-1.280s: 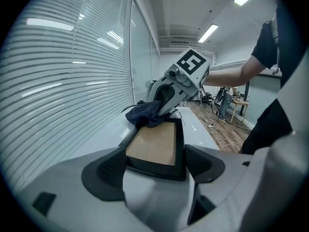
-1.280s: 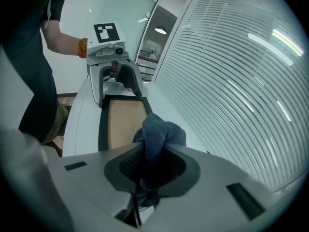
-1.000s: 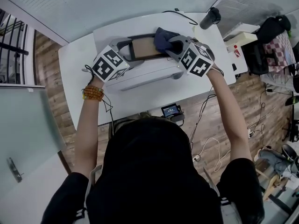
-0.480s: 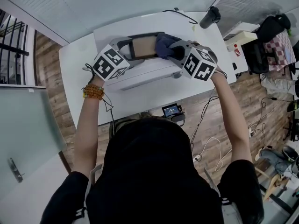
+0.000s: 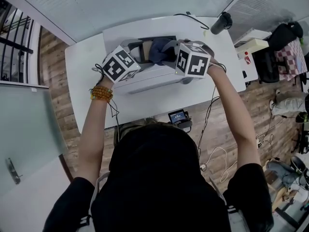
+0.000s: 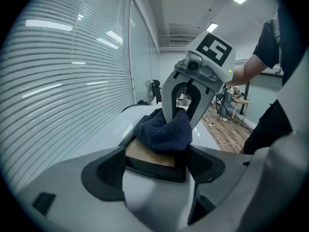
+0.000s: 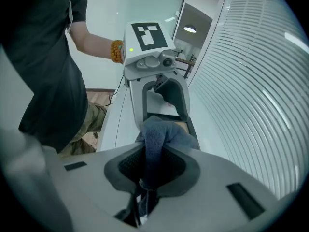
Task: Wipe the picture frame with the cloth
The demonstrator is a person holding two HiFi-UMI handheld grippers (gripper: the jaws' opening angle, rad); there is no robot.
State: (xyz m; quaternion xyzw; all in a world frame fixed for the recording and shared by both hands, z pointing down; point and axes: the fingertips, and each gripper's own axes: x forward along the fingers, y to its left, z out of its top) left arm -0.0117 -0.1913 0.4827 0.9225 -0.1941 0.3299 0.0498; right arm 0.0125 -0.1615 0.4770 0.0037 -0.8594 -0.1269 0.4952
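A black picture frame (image 5: 145,50) with a tan panel (image 6: 147,153) is held just above the white table (image 5: 145,98). My left gripper (image 6: 153,162) is shut on its near end. A dark blue cloth (image 5: 158,50) lies bunched on the panel. My right gripper (image 7: 153,170) is shut on the cloth (image 7: 157,139) and presses it on the frame, facing the left gripper. In the head view the left gripper (image 5: 135,57) is at the frame's left end and the right gripper (image 5: 169,52) is over its middle. The cloth (image 6: 163,132) hides much of the panel.
A long white box (image 5: 154,79) lies on the table under the grippers. A black cylinder (image 5: 221,21) stands at the far right corner with a cable beside it. A small screen device (image 5: 177,116) hangs at the near table edge. Window blinds (image 6: 58,81) run along the far side.
My right gripper has slid the cloth leftward along the frame, from its right end toward the middle. The left gripper has kept its hold on the frame.
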